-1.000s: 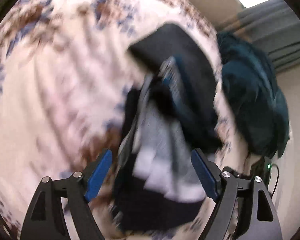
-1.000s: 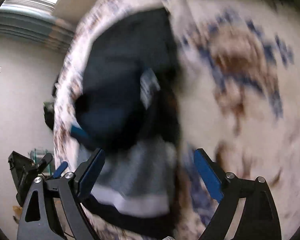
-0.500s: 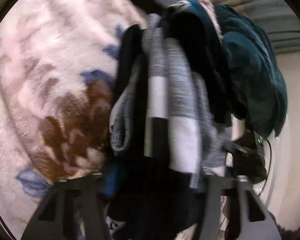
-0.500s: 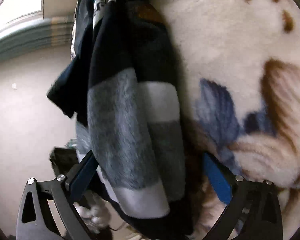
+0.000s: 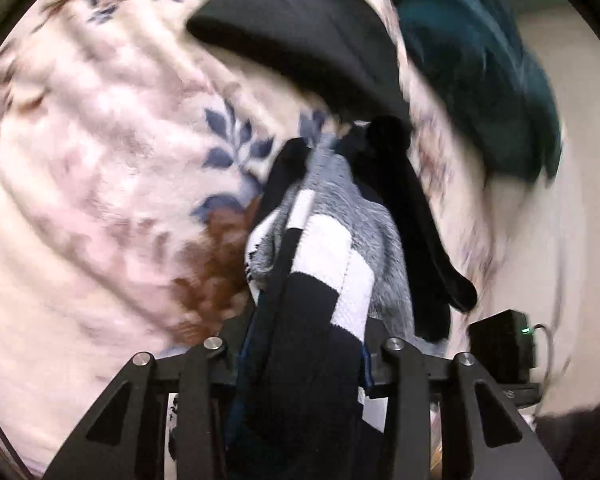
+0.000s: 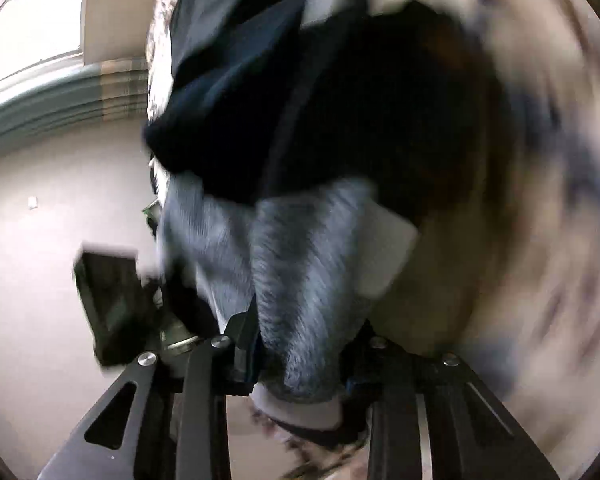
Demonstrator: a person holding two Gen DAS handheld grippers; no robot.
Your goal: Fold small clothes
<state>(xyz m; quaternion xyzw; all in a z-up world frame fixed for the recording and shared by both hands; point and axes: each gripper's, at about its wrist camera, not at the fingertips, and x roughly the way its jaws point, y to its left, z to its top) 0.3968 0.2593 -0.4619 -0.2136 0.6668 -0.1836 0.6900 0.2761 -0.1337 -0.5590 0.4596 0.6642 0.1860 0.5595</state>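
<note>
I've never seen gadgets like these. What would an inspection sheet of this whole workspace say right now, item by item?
Surface: fleece blanket, cream with blue and brown flowers, blurred.
Job's things: striped garment, grey, white and navy, bunched and hanging between both grippers.
Clutter: black cloth lying on the blanket; teal cloth heaped at its edge.
Grippers: left gripper closing, its pads on the garment's navy end; right gripper closing on the grey end.
Cables: thin cable beside a black box with a green light.
Surroundings: window, striped curtain, pale wall.
</note>
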